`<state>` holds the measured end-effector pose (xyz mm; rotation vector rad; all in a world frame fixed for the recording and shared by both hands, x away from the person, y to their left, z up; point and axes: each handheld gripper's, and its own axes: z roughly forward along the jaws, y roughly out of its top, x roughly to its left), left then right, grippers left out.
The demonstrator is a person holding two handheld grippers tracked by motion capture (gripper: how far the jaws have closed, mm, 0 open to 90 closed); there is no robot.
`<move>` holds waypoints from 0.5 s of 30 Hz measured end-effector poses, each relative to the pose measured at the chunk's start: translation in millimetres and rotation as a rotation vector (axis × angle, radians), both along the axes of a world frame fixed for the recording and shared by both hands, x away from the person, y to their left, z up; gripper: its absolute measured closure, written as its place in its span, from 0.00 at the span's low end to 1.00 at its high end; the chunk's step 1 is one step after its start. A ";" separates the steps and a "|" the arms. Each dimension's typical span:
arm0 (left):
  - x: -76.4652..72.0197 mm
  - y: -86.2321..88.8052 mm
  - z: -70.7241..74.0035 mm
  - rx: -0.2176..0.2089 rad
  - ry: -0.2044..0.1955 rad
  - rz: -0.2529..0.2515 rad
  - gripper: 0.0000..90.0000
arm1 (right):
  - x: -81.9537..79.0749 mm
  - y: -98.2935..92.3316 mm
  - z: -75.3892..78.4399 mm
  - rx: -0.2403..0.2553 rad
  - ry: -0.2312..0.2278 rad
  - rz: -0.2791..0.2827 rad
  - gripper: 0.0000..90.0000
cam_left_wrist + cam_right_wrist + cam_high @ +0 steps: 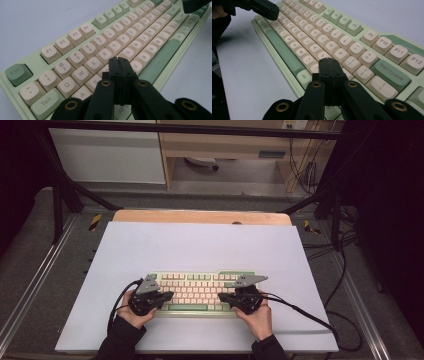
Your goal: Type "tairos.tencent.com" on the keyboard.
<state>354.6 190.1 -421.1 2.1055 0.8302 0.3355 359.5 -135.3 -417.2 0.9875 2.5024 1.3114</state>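
A pale green keyboard [202, 292] with cream keys lies on the white table top near the front edge. My left gripper [169, 295] hovers over the keyboard's left end, jaws pressed together with nothing between them; in the left gripper view its tip [119, 60] sits above the keys around D and C. My right gripper [221, 297] hangs over the right end, also shut and empty; its tip [328, 61] is above the keys right of L. The keyboard [130, 42] fills the left gripper view, and the keyboard [332, 37] runs across the right gripper view.
A white board [200, 250] covers the wooden table [200, 216]. Black cables [320, 320] trail from the grippers off the right and left sides. Metal frame rails [40, 265] flank the table. The other gripper's tip [265, 10] shows at the top left of the right gripper view.
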 end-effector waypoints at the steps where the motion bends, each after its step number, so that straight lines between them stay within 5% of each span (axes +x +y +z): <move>1: 0.4 0.3 0.2 0.000 0.000 0.002 1.00 | 0.0 0.2 -0.2 0.000 0.002 0.000 1.00; 15: 10.3 0.7 5.2 -0.005 -0.010 0.025 1.00 | 0.5 -0.1 0.0 0.001 -0.001 0.001 1.00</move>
